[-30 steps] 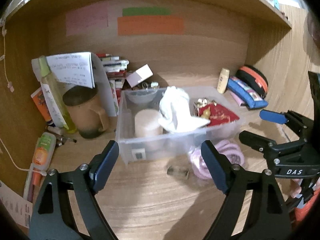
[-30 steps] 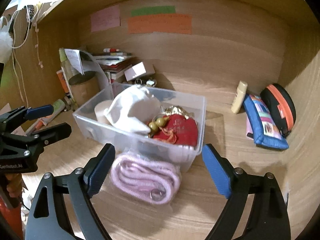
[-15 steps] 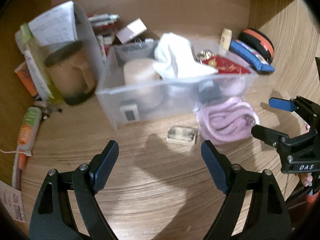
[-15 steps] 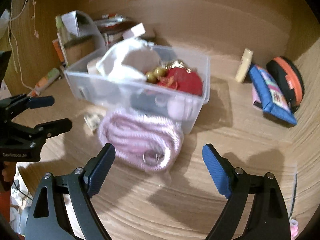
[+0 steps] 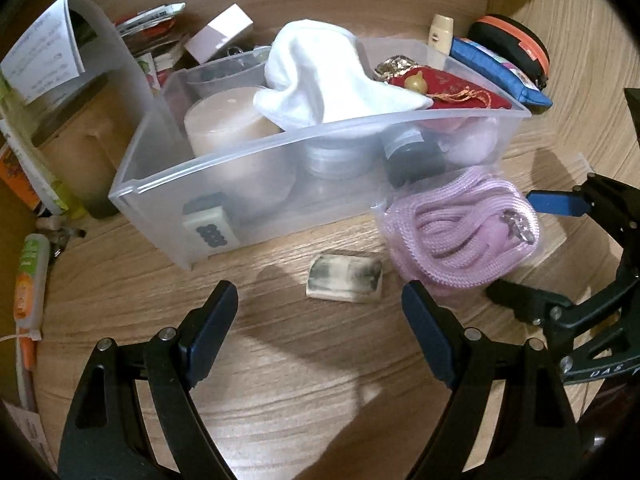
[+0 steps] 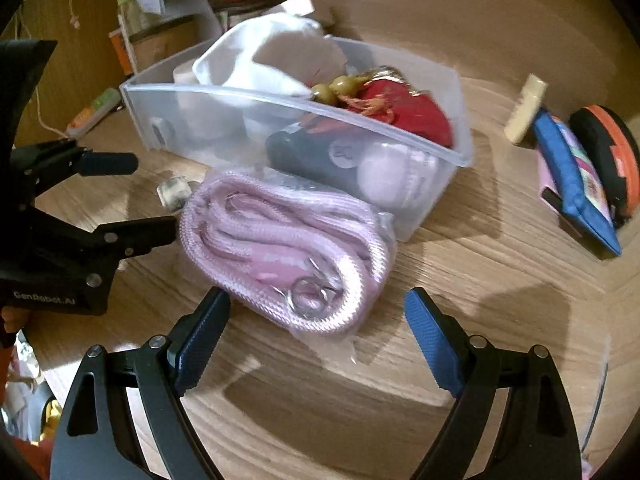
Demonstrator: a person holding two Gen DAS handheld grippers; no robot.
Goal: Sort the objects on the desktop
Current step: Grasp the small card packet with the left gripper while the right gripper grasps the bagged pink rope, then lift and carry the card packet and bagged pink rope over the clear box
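Observation:
A clear plastic bin (image 5: 248, 168) (image 6: 400, 136) on the wooden desk holds a white cloth (image 5: 320, 80), a beige roll (image 5: 224, 124), a red pouch (image 5: 452, 88) and other small items. A bagged pink cord bundle (image 5: 460, 232) (image 6: 280, 248) lies against the bin's front. A small worn eraser-like block (image 5: 346, 276) (image 6: 173, 192) lies beside it. My left gripper (image 5: 320, 332) is open, just short of the block. My right gripper (image 6: 316, 332) is open, close over the near end of the cord bundle.
At the left stand a brown mug (image 5: 80, 144), a folded paper (image 5: 44, 52), a tube (image 5: 30, 276) and books. At the right lie a blue pouch (image 6: 576, 176), an orange-black case (image 6: 608, 148) and a cream tube (image 6: 524, 108). Wooden walls enclose the desk.
Both grippers have tilted down and moved in closer: the left toward the small block, the right toward the pink cord bundle. Both stayed open.

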